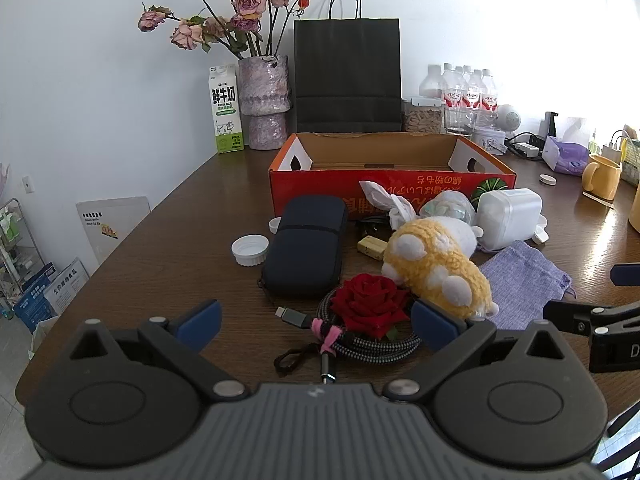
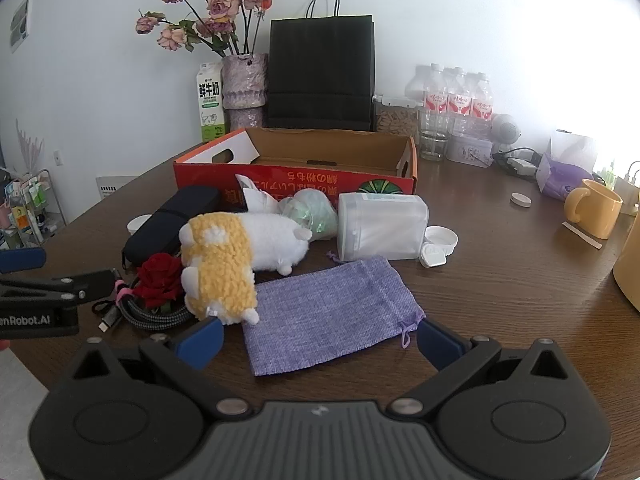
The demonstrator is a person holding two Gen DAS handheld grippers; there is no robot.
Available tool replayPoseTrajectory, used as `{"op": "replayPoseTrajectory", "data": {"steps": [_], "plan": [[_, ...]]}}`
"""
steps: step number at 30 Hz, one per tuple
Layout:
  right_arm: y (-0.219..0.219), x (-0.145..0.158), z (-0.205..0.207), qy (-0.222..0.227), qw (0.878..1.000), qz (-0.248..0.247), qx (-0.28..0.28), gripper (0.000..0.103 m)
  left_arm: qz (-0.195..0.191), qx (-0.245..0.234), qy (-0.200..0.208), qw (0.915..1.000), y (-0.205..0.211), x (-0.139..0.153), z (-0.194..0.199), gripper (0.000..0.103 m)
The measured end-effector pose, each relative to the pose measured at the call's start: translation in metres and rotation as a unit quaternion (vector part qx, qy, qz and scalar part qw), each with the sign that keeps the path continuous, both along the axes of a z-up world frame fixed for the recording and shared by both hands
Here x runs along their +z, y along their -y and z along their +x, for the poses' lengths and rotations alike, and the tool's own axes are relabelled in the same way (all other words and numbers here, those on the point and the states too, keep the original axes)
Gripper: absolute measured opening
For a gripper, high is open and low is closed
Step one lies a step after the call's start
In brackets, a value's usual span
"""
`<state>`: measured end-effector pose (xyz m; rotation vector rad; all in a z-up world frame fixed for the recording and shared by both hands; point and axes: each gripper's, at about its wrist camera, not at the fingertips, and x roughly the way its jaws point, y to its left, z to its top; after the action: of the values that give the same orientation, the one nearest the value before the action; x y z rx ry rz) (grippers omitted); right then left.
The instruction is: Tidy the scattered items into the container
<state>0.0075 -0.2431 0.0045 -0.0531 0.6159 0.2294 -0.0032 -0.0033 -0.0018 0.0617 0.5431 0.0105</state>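
An open red cardboard box stands mid-table with scattered items in front of it. A yellow-and-white plush toy lies beside a red rose that rests on a coiled braided cable. Left of them lies a dark zip case. A purple cloth pouch lies flat. My left gripper is open, low before the rose and cable. My right gripper is open over the pouch's near edge.
A white plastic container, white lids and a crumpled bag lie by the box. A black paper bag, flower vase, milk carton, water bottles and yellow mug line the back and right.
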Motion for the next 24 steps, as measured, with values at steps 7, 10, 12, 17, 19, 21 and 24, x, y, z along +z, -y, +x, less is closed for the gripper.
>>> {"op": "replayPoseTrajectory", "data": {"steps": [7, 10, 12, 17, 19, 21, 24], "plan": [[0.0006, 0.0013, -0.0003, 0.002, 1.000, 0.001, 0.001, 0.103, 0.001, 0.001, 0.002, 1.0000, 0.0006, 0.0019, -0.0001, 0.103], [0.0005, 0.0016, -0.0002, 0.002, 1.000, 0.001, 0.000, 0.103, 0.001, 0.000, 0.002, 1.0000, 0.0008, 0.0018, -0.0002, 0.103], [0.0003, 0.0016, -0.0004, 0.002, 1.000, 0.000, 0.001, 0.103, 0.002, 0.000, 0.002, 1.0000, 0.0009, 0.0027, -0.0003, 0.103], [0.0007, 0.0018, -0.0003, 0.002, 1.000, 0.000, 0.001, 0.103, 0.002, -0.001, 0.001, 1.0000, 0.0013, 0.0033, -0.0004, 0.103], [0.0006, 0.0013, 0.0001, 0.000, 1.000, 0.000, 0.001, 0.103, 0.001, -0.003, -0.001, 1.0000, 0.0014, 0.0031, 0.0003, 0.103], [0.0011, -0.0003, 0.0011, -0.003, 1.000, 0.000, 0.000, 0.103, -0.001, -0.006, -0.007, 1.0000, 0.0017, 0.0018, 0.0019, 0.103], [0.0024, -0.0036, 0.0044, -0.010, 1.000, 0.001, -0.001, 0.103, -0.001, -0.012, -0.014, 0.9998, 0.0022, -0.0011, 0.0048, 0.103]]}}
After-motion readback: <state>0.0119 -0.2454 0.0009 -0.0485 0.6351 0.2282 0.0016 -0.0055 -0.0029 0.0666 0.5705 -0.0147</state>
